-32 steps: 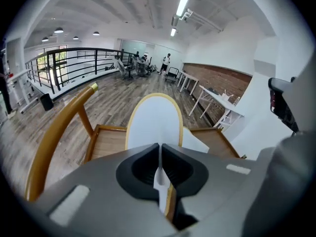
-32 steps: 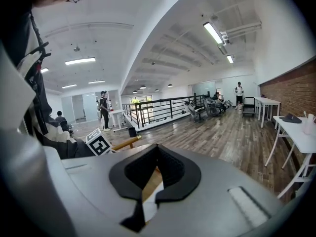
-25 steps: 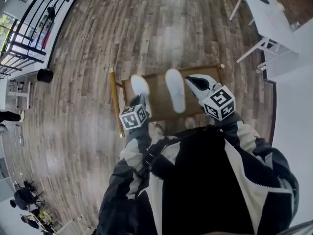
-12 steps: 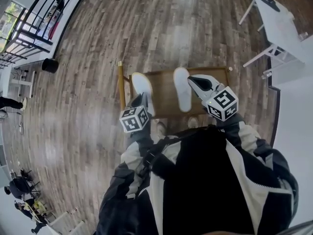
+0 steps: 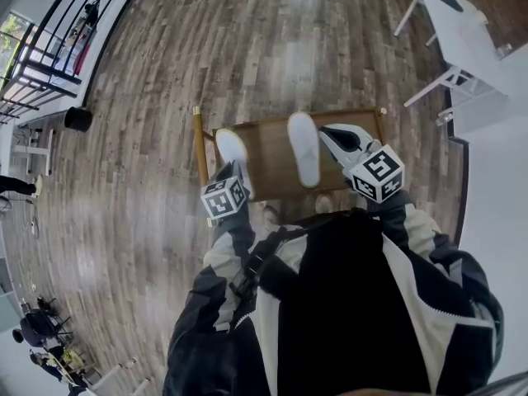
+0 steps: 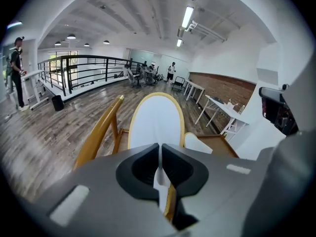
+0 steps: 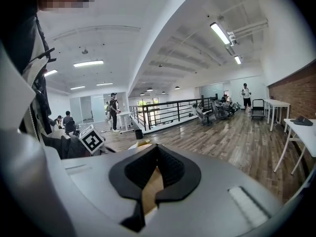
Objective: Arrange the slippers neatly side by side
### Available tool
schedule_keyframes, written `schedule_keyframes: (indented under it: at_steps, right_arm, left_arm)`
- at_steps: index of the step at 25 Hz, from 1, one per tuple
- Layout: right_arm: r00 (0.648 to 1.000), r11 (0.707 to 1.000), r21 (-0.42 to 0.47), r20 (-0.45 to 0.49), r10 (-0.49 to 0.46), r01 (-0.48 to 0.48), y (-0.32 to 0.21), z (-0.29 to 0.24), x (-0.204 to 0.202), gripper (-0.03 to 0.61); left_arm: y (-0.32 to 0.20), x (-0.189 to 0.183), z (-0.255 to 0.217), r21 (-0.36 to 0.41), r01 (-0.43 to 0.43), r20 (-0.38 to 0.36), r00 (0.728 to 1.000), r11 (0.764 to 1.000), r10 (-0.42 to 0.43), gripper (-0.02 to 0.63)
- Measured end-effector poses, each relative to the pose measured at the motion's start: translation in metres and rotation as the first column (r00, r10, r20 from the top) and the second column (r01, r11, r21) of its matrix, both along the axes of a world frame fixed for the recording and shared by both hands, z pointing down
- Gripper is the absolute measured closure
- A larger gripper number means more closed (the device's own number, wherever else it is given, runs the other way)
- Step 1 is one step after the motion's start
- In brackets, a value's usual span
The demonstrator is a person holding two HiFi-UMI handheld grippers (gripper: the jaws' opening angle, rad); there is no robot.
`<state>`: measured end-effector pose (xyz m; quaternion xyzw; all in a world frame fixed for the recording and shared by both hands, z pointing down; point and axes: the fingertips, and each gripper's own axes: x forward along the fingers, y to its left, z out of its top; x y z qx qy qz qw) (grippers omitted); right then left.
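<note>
Hardly anything shifted; my left gripper's (image 6: 159, 158) fingers pinched one slipper (image 6: 157, 120), right gripper (image 7: 150, 181) closed empty; that thin grip might slip.

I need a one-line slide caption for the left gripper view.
Left tool pinches the edge of a white slipper with a yellow rim.

1. I take this for a large open-plan office or lab on an upper level: a black railing (image 6: 89, 70) fences the floor's edge like a mezzanine.
2. A wood-plank floor (image 5: 247, 48) runs from wall to wall.
3. White trestle desks (image 5: 458, 27) stand along a brick wall (image 6: 222, 85).
4. Tube lights (image 6: 187, 16) hang from a white vaulted ceiling.
5. I see a group of people (image 6: 145, 72) among office chairs at the far end, and another person (image 6: 17, 68) standing at a white desk by the railing.
</note>
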<state>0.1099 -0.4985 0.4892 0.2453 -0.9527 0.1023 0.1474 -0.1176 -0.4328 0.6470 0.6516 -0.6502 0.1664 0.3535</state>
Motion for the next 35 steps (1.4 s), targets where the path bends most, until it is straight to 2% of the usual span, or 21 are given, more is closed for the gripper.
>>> schedule_keyframes:
  at_steps: [6,14,22,35]
  right_arm:
    - [1.0,1.0,-0.01,-0.014,0.02,-0.02,0.005,0.004,0.003,0.574]
    - [0.999,1.0,0.009,-0.044,-0.014,0.014,0.025,0.002,-0.019,0.573]
    - [0.997,0.999,0.031,-0.066,0.028,-0.026,0.027,0.001,-0.021,0.574]
    - [0.992,0.996,0.079,-0.11,0.057,-0.049,0.032,0.001,-0.012,0.574]
  left_arm:
    - [-0.005,-0.002,0.028,-0.049,0.009,0.007,1.0,0.999,-0.008,0.584]
    - [-0.024,-0.013,0.068,-0.104,-0.011,0.012,1.0,0.995,0.013,0.584]
    - [-0.039,-0.01,0.102,-0.17,-0.094,0.055,0.993,0.981,0.105,0.583]
    - [-0.046,-0.006,0.143,-0.24,-0.149,0.074,0.982,0.959,0.171,0.583]
